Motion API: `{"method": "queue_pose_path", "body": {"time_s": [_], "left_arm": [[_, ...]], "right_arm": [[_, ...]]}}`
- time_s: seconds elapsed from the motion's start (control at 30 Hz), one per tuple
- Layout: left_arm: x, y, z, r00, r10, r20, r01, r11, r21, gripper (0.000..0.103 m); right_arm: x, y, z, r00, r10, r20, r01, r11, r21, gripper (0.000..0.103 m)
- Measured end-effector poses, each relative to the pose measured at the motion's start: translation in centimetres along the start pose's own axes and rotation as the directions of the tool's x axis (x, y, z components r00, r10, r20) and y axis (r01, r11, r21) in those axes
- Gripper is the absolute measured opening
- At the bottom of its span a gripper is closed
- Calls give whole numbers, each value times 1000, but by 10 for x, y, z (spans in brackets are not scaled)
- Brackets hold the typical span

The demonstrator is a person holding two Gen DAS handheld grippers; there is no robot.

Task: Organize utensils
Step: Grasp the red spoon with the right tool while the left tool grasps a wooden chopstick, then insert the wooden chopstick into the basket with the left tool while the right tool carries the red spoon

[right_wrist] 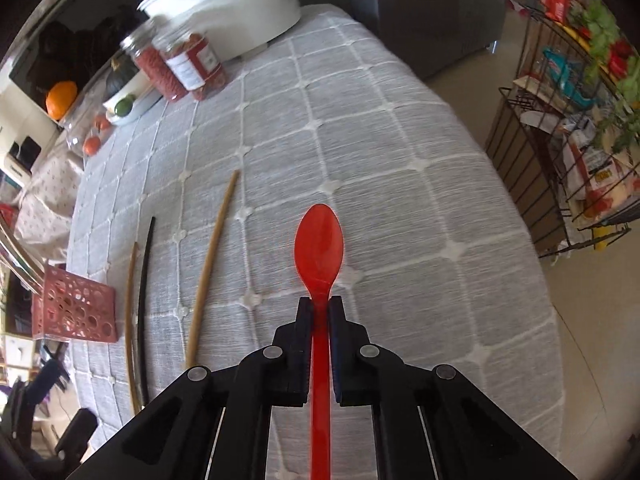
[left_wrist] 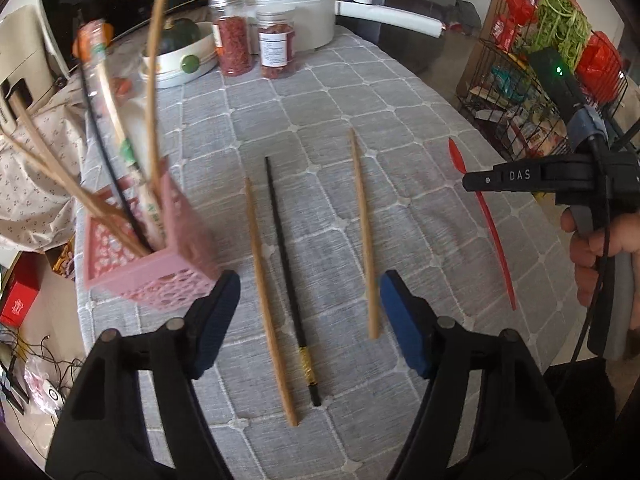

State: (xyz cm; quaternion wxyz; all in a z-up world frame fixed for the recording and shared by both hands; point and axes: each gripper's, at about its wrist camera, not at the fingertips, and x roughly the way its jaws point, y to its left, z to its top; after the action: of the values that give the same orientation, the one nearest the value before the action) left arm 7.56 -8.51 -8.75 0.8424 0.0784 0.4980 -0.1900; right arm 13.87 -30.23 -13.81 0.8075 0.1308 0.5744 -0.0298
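My left gripper (left_wrist: 310,312) is open above the grey checked tablecloth (left_wrist: 360,92). Below and ahead of its blue pads (left_wrist: 400,312) lie a wooden chopstick (left_wrist: 268,300), a black chopstick (left_wrist: 288,272) and a second wooden chopstick (left_wrist: 364,236). A pink perforated basket (left_wrist: 152,272) stands at the left pad, with several chopsticks and a wrapped utensil upright in it. My right gripper (right_wrist: 320,308) is shut on the handle of a red plastic spoon (right_wrist: 319,240), bowl pointing forward over the cloth. In the left wrist view the right gripper (left_wrist: 468,180) appears at the right, with the red spoon (left_wrist: 490,228) in it.
At the far end stand a white pot (left_wrist: 280,4) with a long handle, two clear jars (left_wrist: 234,40) and a white bowl (left_wrist: 180,60) holding a green squash. A wire rack (right_wrist: 560,152) full of packets stands right of the table's edge. A patterned cloth (left_wrist: 32,176) lies at the left.
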Motion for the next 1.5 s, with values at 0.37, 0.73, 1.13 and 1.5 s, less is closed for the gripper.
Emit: {"method": "queue_pose_path", "body": {"time_s": [0.37, 0.73, 1.13, 1.5], "left_arm": [[89, -26, 67, 983, -103, -150, 83, 987, -139, 27], [122, -29, 79, 978, -54, -202, 28, 991, -132, 14], [66, -21, 67, 995, -69, -71, 63, 994, -91, 8], [-44, 3, 34, 977, -88, 195, 99, 994, -47, 8]], "right_arm": [[-30, -26, -1, 998, 57, 27, -56, 998, -32, 8], [-31, -38, 1, 997, 70, 18, -70, 997, -14, 8], [-46, -26, 1, 994, 93, 57, -91, 995, -35, 8], [-92, 11, -18, 973, 156, 170, -138, 984, -116, 8]]}}
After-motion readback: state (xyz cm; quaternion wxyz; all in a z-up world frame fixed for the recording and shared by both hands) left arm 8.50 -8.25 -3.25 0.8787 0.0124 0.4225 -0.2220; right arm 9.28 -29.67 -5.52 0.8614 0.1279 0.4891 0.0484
